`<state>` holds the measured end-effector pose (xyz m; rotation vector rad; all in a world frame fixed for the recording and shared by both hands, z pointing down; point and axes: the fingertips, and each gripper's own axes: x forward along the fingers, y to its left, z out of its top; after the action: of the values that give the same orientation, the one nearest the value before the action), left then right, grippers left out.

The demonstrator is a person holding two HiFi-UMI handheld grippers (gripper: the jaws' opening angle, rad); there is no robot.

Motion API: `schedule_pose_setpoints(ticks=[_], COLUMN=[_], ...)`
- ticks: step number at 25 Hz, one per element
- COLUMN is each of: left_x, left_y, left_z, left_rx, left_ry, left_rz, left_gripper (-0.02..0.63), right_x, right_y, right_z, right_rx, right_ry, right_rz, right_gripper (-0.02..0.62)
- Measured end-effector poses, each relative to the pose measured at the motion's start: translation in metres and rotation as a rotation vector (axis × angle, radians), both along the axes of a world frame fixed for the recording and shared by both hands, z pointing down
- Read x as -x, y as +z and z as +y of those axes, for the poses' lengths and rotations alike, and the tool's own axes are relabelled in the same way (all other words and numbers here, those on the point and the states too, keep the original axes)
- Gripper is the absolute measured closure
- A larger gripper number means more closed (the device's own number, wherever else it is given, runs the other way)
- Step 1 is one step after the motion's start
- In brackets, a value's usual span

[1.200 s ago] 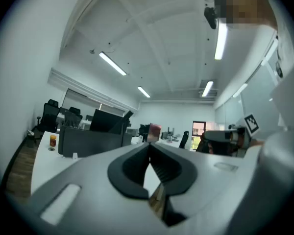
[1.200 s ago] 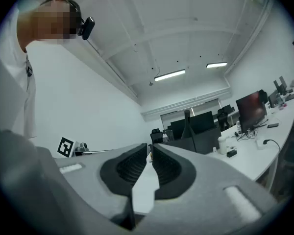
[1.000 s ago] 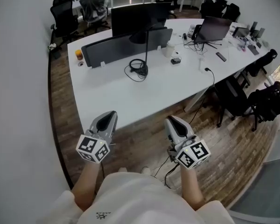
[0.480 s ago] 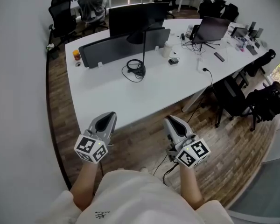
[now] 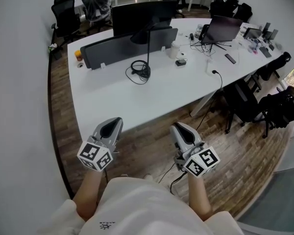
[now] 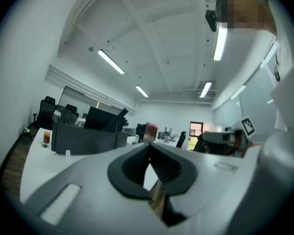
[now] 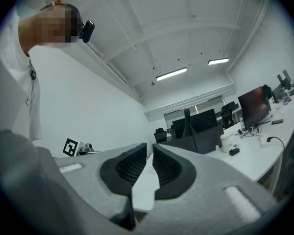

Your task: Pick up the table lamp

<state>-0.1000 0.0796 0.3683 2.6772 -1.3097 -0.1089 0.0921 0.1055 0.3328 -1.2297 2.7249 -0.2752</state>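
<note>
Shifted slightly left and up in the head view: table lamp, coiled cable at its base, and white tabletop beneath.

Table lamp: black, a thin upright stem on a small base with a shade angled to the left at the top, standing on the white table, upper centre of the head view.
</note>
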Motion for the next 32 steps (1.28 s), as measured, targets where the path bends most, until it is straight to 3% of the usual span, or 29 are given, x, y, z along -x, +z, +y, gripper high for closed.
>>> schedule_pose_setpoints(ticks=[12, 22, 32], left_x=[-0.036, -0.049, -0.044], left_y=[0.006, 0.005, 0.011], left_z=[0.017, 0.026, 0.026], left_rx=[0.017, 0.007, 0.029], left_ry=[-0.044, -0.078, -0.097], left_rz=[-0.023, -0.035, -0.039], left_gripper=[0.611, 0.611, 0.611], right_x=[-0.027, -0.049, -0.044], right_y=[0.010, 0.012, 0.017], right_z=[0.013, 0.015, 0.008], right_rx=[0.022, 0.021, 0.040], right_ry=[-0.076, -0.089, -0.121], right_rz=[-0.004, -0.025, -0.015], right_gripper=[0.555, 0.555, 0.555])
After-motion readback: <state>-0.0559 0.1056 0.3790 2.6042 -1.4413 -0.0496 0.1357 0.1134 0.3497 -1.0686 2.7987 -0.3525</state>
